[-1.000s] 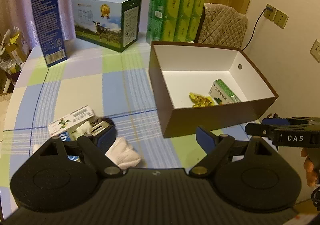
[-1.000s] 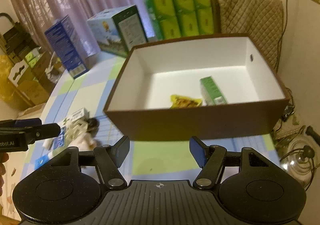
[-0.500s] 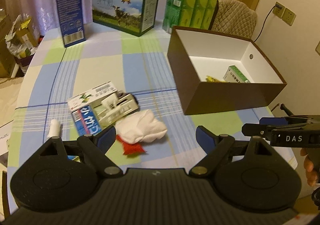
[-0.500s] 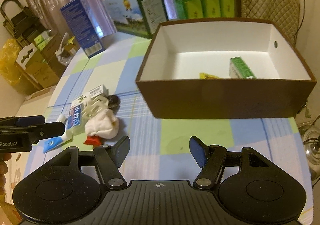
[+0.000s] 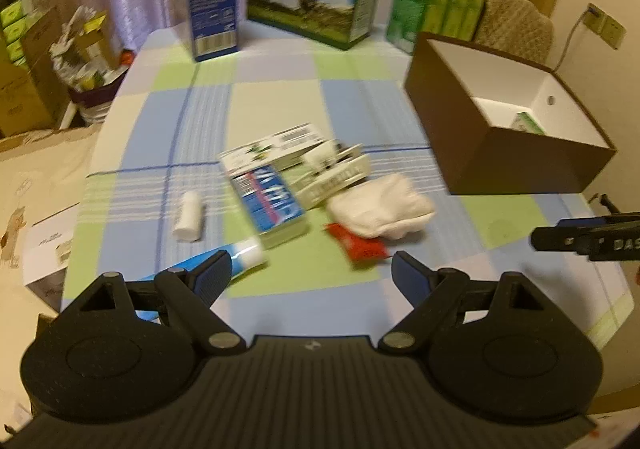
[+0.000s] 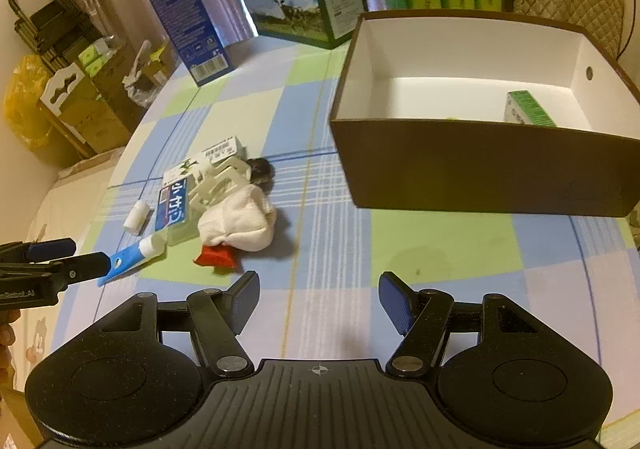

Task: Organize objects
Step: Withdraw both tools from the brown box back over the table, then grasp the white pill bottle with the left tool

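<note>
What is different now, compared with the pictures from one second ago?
Both grippers drew back from the brown box, so the whole pile shows: white cloth, red packet, blue carton, tube. The left gripper and right gripper took hold of nothing. Both stayed open and empty; the objects themselves did not move, and the green carton remains in the box.

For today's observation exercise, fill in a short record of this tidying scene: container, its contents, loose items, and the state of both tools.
container: open brown box, white inside, on the checked tablecloth
contents seen: green carton
loose pile: white cloth bundle, red packet, blue-and-white carton, blue tube, small white roll
left tool: open, empty
right tool: open, empty
</note>
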The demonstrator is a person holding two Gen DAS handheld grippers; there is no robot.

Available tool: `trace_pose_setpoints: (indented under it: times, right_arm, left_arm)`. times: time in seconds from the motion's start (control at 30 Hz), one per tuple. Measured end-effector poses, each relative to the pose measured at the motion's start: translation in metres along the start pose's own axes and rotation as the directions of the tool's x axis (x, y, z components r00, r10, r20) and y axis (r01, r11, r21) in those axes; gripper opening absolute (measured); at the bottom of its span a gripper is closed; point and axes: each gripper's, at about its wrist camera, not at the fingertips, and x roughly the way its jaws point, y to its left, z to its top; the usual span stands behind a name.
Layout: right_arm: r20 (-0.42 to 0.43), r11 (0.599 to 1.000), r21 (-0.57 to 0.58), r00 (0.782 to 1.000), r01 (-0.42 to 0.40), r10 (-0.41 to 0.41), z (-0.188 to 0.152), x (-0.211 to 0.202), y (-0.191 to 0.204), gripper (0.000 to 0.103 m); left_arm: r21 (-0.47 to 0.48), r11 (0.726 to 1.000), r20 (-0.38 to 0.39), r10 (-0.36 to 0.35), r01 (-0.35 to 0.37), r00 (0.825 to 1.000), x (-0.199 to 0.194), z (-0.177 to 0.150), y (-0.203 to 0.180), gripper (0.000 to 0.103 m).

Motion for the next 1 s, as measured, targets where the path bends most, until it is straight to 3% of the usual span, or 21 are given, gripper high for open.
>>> trace_pose_setpoints:
  times: [0.47, 0.67, 1.0]
  right_arm:
    - [0.003, 1.0, -0.011, 1.0, 0.027, -0.027, 0.008, 0.034, 0.026, 0.063]
    - [-0.002, 0.998, 0.012, 0.999, 0.054, -0.054, 0.015, 0.043, 0.023, 0.063]
    - [-0.023, 0.992, 0.064, 0.994, 0.107, -0.106, 0.02, 0.049, 0.01, 0.063]
  left_arm:
    - [-0.054, 0.992, -0.073, 0.106, -0.11, 0.992, 0.035, 0.002, 0.068, 0.076]
    - [-0.051, 0.99, -0.115, 0.127, -0.134, 0.985, 0.064, 0.016, 0.085, 0.067]
    - [-0.016, 0.99, -0.173, 0.135, -0.14, 0.976, 0.116, 0.038, 0.097, 0.061]
